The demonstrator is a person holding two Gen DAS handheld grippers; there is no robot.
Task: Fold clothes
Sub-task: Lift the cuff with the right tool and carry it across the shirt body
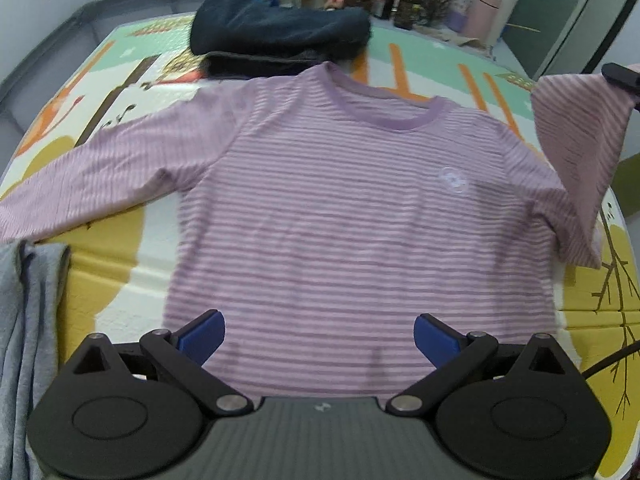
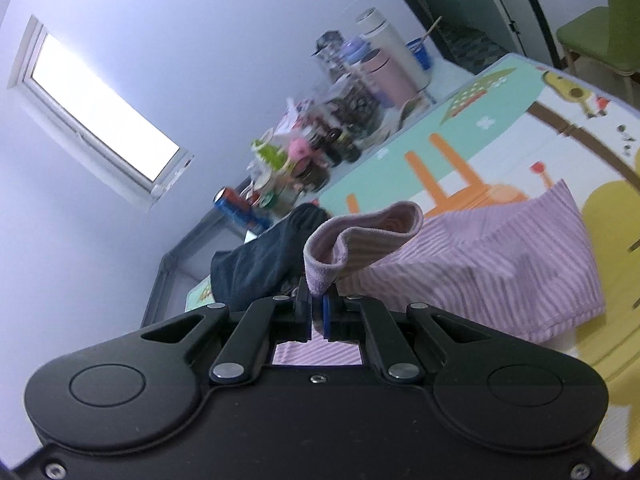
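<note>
Stripes ran lilac across my shirt [image 1: 340, 208], flat on the cartoon mat [image 1: 100, 280]; right gripper [image 2: 318, 312] pinched its cuff [image 2: 320, 276], left gripper [image 1: 320, 338] gaped wide.

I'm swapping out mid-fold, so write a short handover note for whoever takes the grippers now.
Right gripper: shut on the sleeve cuff, lifted off the mat.
Left gripper: open, empty, above the hem.
Striped shirt: flat, face up on the play mat; other sleeve spread out.
Done: one sleeve picked up.
Left: fold both sleeves in, then the body.
</note>
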